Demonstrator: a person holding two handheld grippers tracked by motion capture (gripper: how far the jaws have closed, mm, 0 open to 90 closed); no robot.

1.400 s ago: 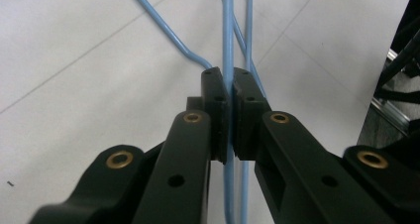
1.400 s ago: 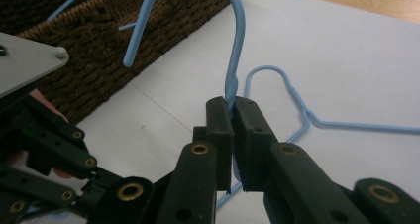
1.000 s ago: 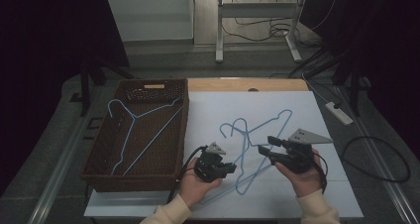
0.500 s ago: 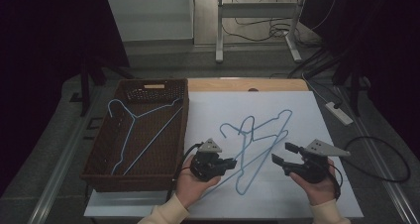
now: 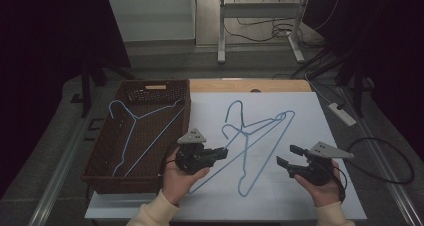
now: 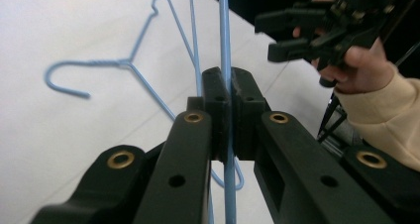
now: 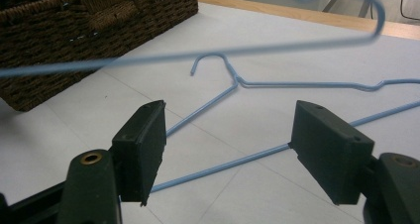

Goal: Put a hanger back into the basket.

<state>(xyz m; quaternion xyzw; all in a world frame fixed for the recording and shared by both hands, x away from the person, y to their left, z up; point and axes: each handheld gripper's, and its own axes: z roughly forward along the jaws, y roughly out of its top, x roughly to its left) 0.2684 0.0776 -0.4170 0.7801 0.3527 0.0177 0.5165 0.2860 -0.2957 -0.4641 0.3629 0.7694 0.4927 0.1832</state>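
My left gripper (image 5: 222, 152) (image 6: 228, 83) is shut on the thin wire of a blue hanger (image 5: 280, 118) (image 6: 225, 45), holding it lifted off the white sheet (image 5: 310, 121). A second blue hanger (image 5: 241, 118) (image 6: 124, 63) (image 7: 223, 164) lies flat on the sheet. To the right, my right gripper (image 5: 286, 155) (image 7: 233, 140) stands open low over the sheet. Its jaws have just been opening and the pads press on nothing; the flat hanger's wire lies on the sheet beyond them. The lifted hanger (image 7: 198, 53) crosses blurred above.
A brown wicker basket (image 5: 150, 86) (image 7: 99, 26) stands at the left of the sheet with a third blue hanger (image 5: 135, 118) inside. Behind the sheet a strip of wooden tabletop (image 5: 240, 86) shows. A power strip (image 5: 342, 113) and cables lie on the floor at the right.
My right gripper has drawn back to the right, away from the hangers, with its jaws wider. My left gripper has risen, lifting one hanger with it.
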